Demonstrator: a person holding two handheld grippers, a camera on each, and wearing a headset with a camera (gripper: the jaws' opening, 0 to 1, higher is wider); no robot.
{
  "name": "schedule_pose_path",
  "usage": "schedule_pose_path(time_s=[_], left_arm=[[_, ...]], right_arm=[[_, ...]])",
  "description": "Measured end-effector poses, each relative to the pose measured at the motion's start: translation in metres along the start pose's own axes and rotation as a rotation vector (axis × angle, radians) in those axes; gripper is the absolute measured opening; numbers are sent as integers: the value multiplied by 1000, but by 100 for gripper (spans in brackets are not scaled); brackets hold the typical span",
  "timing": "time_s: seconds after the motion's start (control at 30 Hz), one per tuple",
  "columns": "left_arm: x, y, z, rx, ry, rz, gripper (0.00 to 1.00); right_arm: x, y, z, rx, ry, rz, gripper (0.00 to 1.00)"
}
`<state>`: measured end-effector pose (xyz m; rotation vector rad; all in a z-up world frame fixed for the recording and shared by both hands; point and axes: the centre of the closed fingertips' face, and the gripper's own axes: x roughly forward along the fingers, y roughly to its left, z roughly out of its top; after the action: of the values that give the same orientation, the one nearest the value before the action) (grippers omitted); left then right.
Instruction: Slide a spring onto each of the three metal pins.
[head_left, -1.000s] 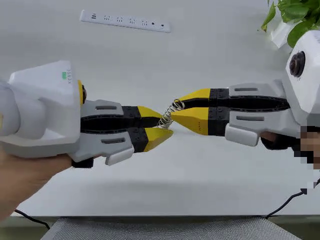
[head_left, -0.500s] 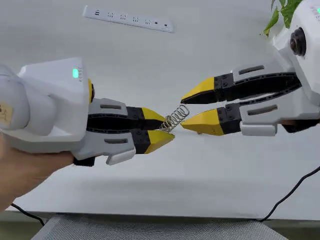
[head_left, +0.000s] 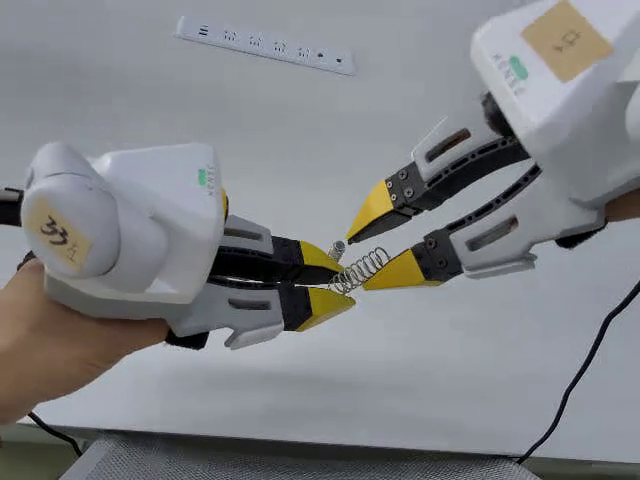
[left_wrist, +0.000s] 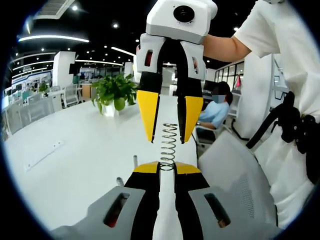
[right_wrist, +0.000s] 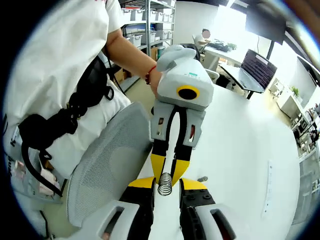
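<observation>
The left tongs (head_left: 343, 282), white-bodied with black jaws and yellow tips and held in a hand (head_left: 60, 340), have their jaws pinched together on one end of a small coiled silver wire spring (head_left: 367, 266). The spring juts straight out from those tips towards the right tongs (head_left: 360, 262), which have the same white, black and yellow build and face the left pair tip to tip. The right tongs' jaws stand apart, one on each side of the spring's free end. The lower yellow tip is just beside the coil, but it is unclear whether it touches. A short grey metal pin (head_left: 337, 247) shows just above the left tongs' tips. It is unclear whether the pin is held. A white tabletop (head_left: 300, 140) lies beneath both tongs.
</observation>
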<state>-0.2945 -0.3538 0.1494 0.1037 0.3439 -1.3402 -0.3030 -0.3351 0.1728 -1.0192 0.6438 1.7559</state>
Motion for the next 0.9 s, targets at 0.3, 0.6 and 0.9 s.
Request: schedule_pose_path(time_s=[0.3,0.6,0.9], left_arm=[[3,-3,-4,-5,16,-12,6],[3,-5,-7,-10,21,-15,6],[4,-6,-6,-8,22,-20,6]], right_arm=[[10,6,-9,-53,62,29,12],[13,9,-9,-54,55,44,9],[12,10,-8,-57,52,45,8]])
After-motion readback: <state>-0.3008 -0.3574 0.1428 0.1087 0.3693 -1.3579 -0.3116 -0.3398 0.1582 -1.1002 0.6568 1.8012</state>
